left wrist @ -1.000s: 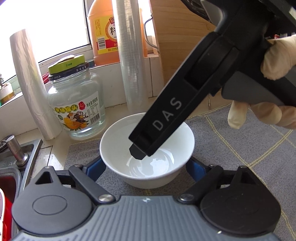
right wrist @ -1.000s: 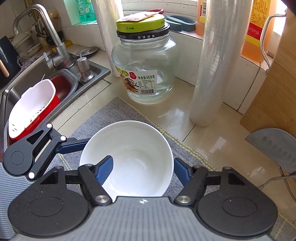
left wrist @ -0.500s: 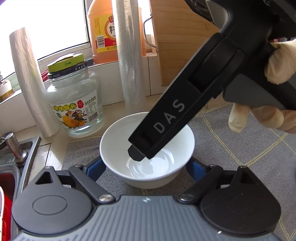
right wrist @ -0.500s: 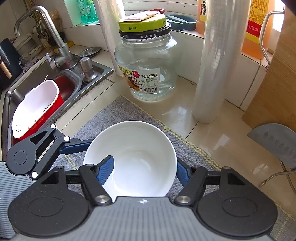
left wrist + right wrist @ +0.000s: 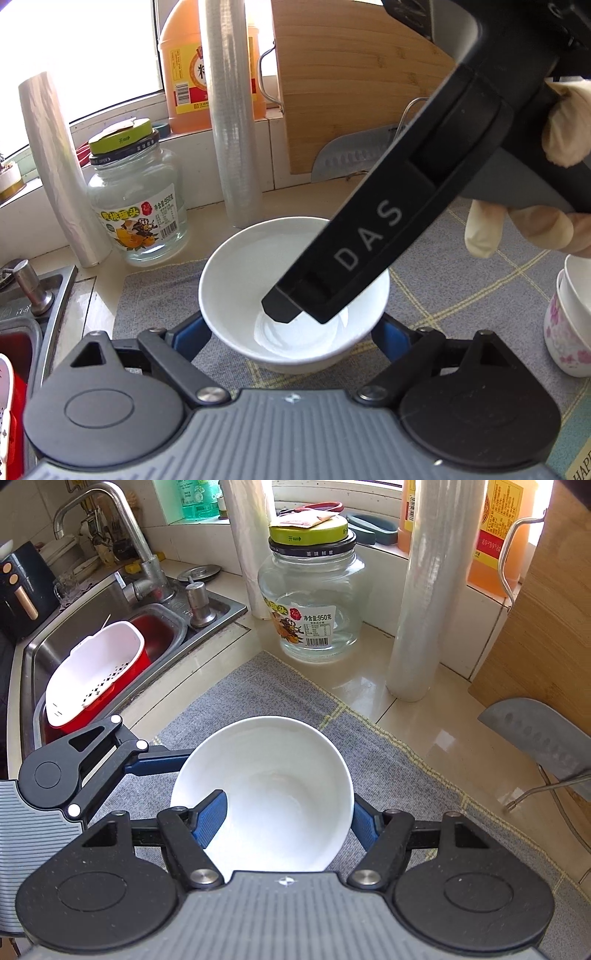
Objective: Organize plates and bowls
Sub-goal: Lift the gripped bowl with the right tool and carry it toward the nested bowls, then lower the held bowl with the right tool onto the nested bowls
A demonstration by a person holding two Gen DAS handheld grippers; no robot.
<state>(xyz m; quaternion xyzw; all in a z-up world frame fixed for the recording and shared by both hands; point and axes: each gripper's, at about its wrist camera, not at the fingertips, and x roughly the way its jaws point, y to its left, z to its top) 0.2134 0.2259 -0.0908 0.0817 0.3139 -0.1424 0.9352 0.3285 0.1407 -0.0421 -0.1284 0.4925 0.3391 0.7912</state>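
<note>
A white bowl sits over the grey checked mat and looks slightly raised off it. My left gripper is shut on the bowl, a blue pad on each outer side. One of its fingers shows reaching the bowl's left side. My right gripper comes down from above with its jaws wide. Its left finger is inside the bowl and its right finger is outside the right wall. A gloved hand holds it.
Behind the mat stand a glass jar, cling-film rolls, a wooden board and a cleaver. A sink with a white colander lies left. Stacked floral cups stand at the right.
Both grippers and the bowl between them have moved together away from the jar and the mat's sink-side edge, rising slightly. The cups and cleaver have come into the left wrist view.
</note>
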